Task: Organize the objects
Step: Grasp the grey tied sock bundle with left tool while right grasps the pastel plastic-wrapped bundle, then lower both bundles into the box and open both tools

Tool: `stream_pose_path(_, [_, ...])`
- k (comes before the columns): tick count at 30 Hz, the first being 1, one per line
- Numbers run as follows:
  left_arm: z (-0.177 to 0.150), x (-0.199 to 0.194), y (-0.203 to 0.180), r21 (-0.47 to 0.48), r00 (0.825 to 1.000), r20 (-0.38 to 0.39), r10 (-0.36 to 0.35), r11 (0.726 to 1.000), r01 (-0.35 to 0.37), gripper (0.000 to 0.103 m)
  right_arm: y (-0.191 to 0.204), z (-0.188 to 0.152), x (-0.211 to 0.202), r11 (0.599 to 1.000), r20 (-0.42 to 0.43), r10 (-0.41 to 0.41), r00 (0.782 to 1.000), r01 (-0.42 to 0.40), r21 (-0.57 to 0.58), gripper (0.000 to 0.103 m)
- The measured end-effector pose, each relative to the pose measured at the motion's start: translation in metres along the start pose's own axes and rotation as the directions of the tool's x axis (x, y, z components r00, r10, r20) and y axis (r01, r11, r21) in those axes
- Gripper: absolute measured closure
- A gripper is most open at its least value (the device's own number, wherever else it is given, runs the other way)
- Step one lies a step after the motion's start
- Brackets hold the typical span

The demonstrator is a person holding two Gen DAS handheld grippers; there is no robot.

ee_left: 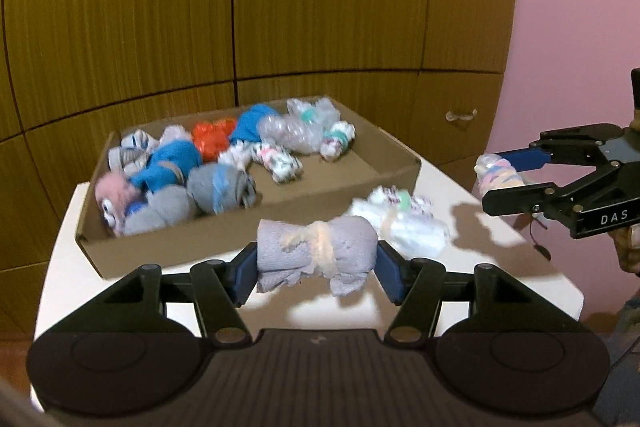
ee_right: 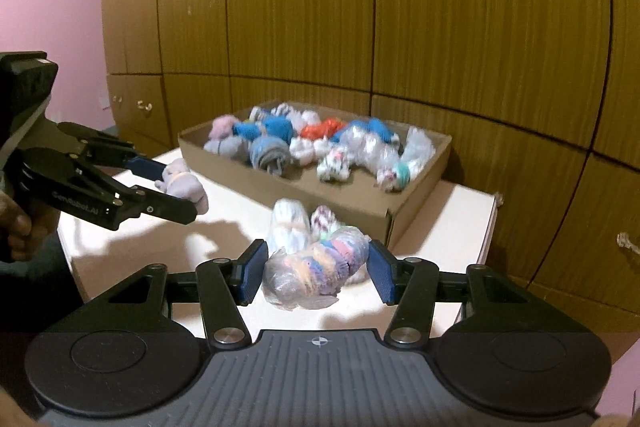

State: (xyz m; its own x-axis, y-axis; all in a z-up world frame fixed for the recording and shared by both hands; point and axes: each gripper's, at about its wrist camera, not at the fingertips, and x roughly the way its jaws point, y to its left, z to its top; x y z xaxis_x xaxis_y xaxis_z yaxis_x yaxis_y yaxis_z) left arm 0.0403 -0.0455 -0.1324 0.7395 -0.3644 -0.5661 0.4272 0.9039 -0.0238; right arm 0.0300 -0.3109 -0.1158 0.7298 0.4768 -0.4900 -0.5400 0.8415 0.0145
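Cardboard box [ee_left: 360, 183] on table [ee_left: 500, 259] being filled: most bundles already inside. Grey sock roll [ee_left: 316, 259] being clamped by left gripper [ee_left: 316, 263], bagged pastel bundle [ee_right: 316, 271] by right gripper [ee_right: 316, 273], both in front of box. White bundle [ee_left: 400, 223] beside box being left.

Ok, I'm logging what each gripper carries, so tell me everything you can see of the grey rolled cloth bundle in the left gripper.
The grey rolled cloth bundle looks like soft knit fabric, rolled into a short cylinder and tied round its middle by a pale yellowish band. Frayed edges hang below. It lies sideways, clamped at both ends between the blue pads of the left gripper, held above the white table, in front of the cardboard box.
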Motion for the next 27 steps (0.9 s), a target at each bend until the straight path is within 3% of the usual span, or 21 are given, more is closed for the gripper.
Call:
stream_pose_path(8, [0.031,0.008,0.016,0.007,1.000,-0.004,0.006,1.000,-0.006,0.047,-0.009,0.028,0.002,1.000,0.014,0.000,1.000,0.000,0.011,0.043])
stream_pose_path(16, [0.065,0.049,0.015,0.002,0.997,-0.049,-0.052,0.999,0.052,0.047,-0.016,0.057,0.025,1.000,-0.005,0.017,1.000,-0.017,0.004,0.043])
stream_pose_path(27, [0.066,0.114,0.021,0.153,0.987,-0.152,-0.055,0.985,0.078,0.047,-0.038,0.080,0.091,0.999,-0.097,0.033,0.995,-0.036,-0.032,0.043])
